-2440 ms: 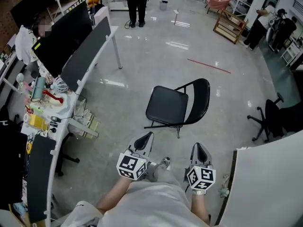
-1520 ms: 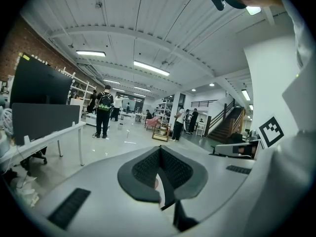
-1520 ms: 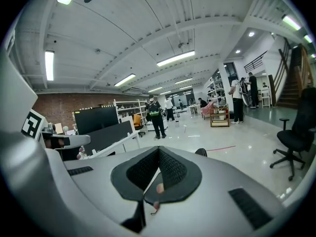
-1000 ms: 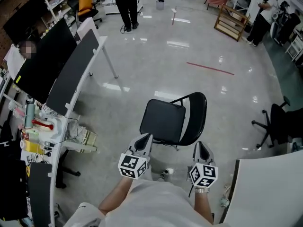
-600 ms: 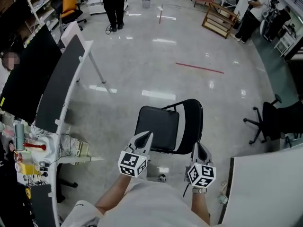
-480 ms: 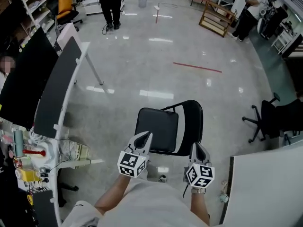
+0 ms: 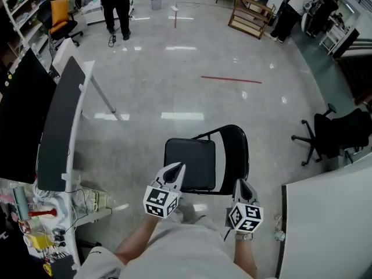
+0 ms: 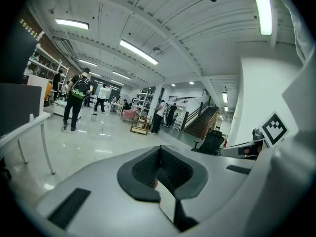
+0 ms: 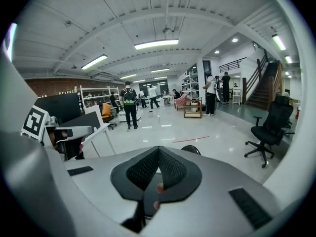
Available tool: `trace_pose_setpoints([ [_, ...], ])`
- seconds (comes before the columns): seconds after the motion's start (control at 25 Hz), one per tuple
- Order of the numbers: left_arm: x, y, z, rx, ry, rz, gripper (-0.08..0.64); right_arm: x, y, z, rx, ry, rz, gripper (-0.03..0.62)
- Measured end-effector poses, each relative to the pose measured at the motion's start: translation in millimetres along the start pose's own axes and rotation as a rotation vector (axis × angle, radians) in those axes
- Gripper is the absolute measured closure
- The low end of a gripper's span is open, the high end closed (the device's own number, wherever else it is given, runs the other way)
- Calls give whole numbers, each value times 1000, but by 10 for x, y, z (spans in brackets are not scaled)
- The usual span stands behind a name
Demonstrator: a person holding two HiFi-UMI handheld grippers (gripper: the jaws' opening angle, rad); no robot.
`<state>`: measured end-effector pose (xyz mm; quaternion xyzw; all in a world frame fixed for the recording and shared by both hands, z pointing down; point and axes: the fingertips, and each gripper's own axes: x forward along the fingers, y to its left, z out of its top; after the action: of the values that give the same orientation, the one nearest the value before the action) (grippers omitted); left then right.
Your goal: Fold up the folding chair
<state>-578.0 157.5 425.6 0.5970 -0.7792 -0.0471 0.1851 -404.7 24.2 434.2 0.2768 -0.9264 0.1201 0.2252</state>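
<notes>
Left tool (image 7: pixel 177 168) and right tool (image 7: pixel 243 183) clenched on nothing; folding chair (image 7: pixel 189 156) stands unfolded on the floor (image 7: pixel 174 80).
You hold both tools side by side, pointing at the chair directly ahead of you. In the head view your left tool's tip overlaps the near edge of the black seat, and your right tool's tip lies by the lower edge of the backrest; contact cannot be confirmed. A bench (image 7: pixel 58 127) with a dark panel runs along the left. A black office chair (image 7: pixel 331 135) stands well apart on the right.
</notes>
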Motion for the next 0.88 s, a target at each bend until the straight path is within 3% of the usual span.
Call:
trace_pose_setpoints([
  [0.44,190,15,-249,2,65,18,548,251,-195,-169,-20,80,23,588],
  [0.88,486,75,-725,-15,129,140,548,974,-663,-446,-23,143,98,586],
])
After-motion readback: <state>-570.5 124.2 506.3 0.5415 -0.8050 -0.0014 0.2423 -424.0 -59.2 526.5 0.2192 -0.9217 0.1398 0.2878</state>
